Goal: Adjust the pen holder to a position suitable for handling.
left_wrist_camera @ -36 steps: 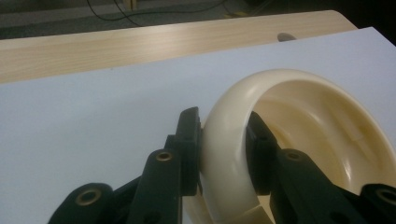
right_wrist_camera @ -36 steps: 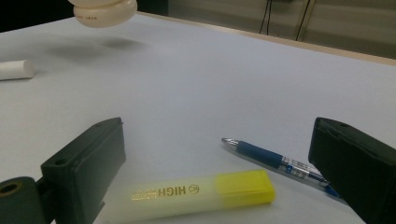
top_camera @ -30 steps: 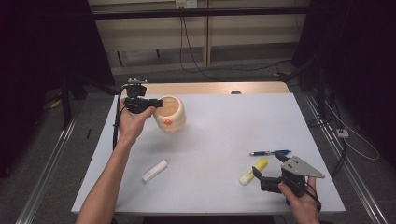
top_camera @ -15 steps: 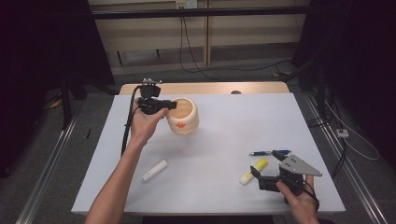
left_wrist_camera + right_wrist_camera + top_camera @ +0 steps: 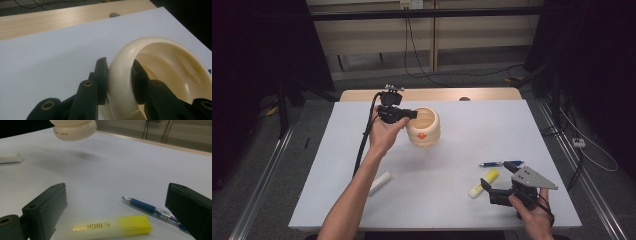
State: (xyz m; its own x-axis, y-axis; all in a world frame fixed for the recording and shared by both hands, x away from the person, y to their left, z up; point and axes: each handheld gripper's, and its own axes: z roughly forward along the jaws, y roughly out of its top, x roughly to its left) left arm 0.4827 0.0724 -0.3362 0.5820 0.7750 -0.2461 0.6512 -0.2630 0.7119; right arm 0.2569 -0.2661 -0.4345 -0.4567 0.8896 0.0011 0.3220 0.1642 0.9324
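The left tool (image 5: 119,82) gripped the cream pot (image 5: 160,75) by its rim, one jaw outside, one inside, above the white counter (image 5: 50,57) with its wooden far edge.

Right gripper view crops the cream pot (image 5: 74,130) at the top edge

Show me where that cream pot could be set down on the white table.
Bare room lies mid-table between the white stick and the yellow highlighter, and along the far right edge. It is crowded near the right hand-held gripper, beside the highlighter and blue pen. The left hand-held gripper grips the cream pot.
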